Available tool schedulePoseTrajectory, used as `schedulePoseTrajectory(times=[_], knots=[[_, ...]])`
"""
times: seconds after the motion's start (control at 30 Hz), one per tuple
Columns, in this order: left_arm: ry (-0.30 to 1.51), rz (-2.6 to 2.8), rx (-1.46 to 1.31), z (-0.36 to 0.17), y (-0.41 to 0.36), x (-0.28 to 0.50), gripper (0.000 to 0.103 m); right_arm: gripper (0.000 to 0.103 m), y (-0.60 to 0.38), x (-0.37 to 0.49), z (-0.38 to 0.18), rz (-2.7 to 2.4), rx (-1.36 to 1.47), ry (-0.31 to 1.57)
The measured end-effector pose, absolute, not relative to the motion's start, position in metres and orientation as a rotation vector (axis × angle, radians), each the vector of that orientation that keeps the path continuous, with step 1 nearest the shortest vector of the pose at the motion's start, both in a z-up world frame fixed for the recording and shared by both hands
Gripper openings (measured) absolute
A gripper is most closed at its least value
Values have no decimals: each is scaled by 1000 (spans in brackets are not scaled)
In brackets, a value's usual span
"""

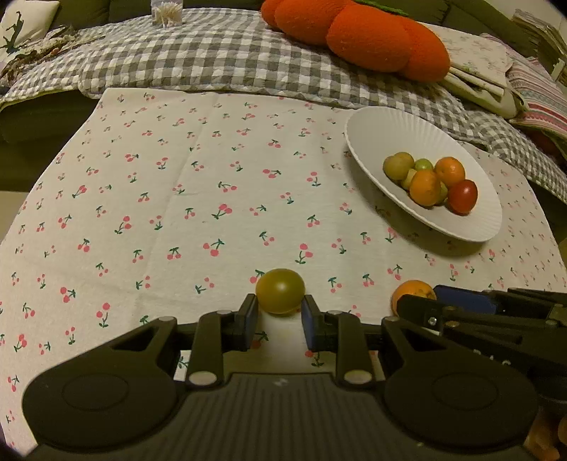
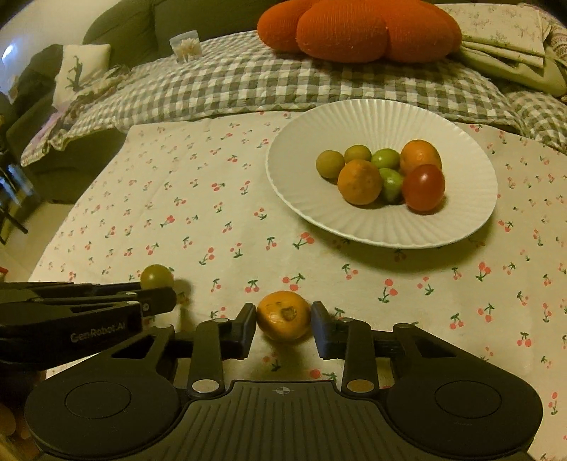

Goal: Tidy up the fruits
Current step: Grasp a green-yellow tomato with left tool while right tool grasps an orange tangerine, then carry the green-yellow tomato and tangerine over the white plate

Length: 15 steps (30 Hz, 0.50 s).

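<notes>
A white ribbed plate (image 1: 368,142) (image 2: 304,198) holds several fruits: oranges, green ones and a red tomato (image 2: 423,188). My left gripper (image 1: 280,310) has its pads on both sides of a yellow-green tomato (image 1: 280,290) on the cherry-print cloth; the jaws look closed on it. The same tomato (image 2: 156,276) shows in the right wrist view behind the left gripper's fingers (image 2: 156,301). My right gripper (image 2: 283,319) has its pads against both sides of a small orange (image 2: 283,315). That orange (image 1: 411,292) shows in the left wrist view, partly hidden by the right gripper's fingers (image 1: 425,312).
The cherry-print cloth (image 1: 177,195) covers the table. Behind it lie a grey checked blanket (image 1: 212,56), a big orange plush cushion (image 1: 354,32) (image 2: 354,28), folded cloths (image 1: 478,71) and a small clear box (image 2: 186,46). The two grippers are side by side near the front edge.
</notes>
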<state>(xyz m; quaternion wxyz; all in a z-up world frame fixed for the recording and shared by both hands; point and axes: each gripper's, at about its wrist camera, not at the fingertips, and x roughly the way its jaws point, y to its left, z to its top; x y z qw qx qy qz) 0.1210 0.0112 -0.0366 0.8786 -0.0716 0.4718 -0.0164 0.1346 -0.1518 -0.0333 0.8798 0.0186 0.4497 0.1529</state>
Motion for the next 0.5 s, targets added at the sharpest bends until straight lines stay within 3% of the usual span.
schedulePoseTrajectory(times=[0.5], knots=[[961, -50, -151, -29, 9, 121, 25, 32, -164, 132, -19, 303, 83, 919]])
